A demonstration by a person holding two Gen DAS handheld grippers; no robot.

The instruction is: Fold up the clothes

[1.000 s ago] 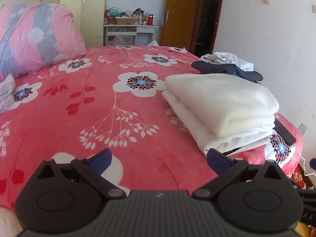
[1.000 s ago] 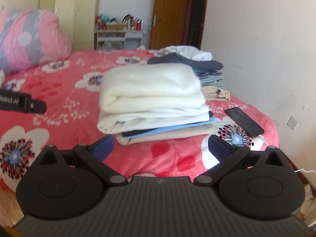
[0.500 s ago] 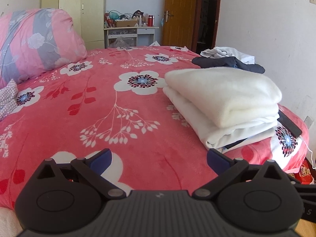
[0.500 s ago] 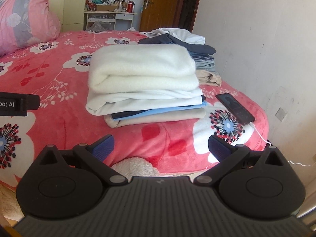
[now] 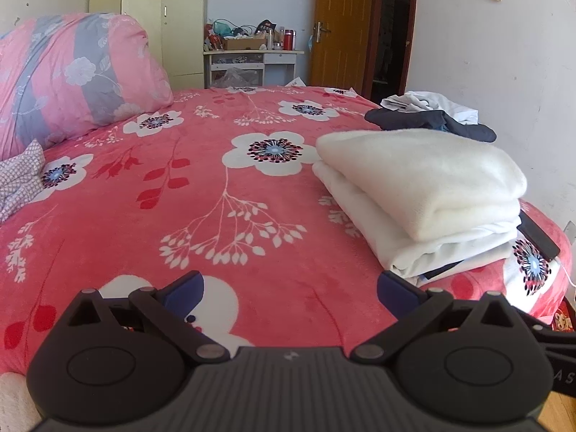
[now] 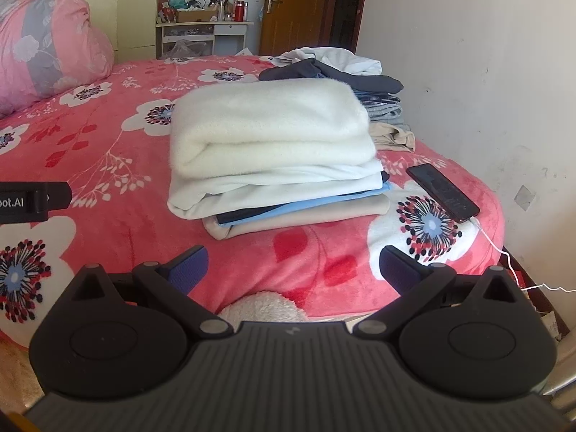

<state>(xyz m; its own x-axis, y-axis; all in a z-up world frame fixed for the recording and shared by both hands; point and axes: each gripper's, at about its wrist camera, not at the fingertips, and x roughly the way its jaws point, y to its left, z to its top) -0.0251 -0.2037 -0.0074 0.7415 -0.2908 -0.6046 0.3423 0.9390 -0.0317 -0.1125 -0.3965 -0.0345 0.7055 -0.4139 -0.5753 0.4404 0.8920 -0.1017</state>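
Two grippers, left gripper [image 5: 288, 288] and right gripper [image 6: 291, 264], jaws apart, empty | over the last second both drew back from the folded stack of white fleece and cotton clothes [image 6: 273, 144] on the red floral bedspread [image 5: 216, 216] | unfolded heap of dark and white garments [image 6: 331, 68] behind suggests more folding remains.

White print "oot.AI", cut off by the frame edge, on a black bar [image 6: 34, 201] at left of the right wrist view, left of the folded clothes stack [image 6: 277, 154]. Pale letters "A S" on a black part [image 5: 563, 376] at lower right of the left wrist view, partly cropped. Packaging on the far white desk [image 5: 252, 63] is too small to read.
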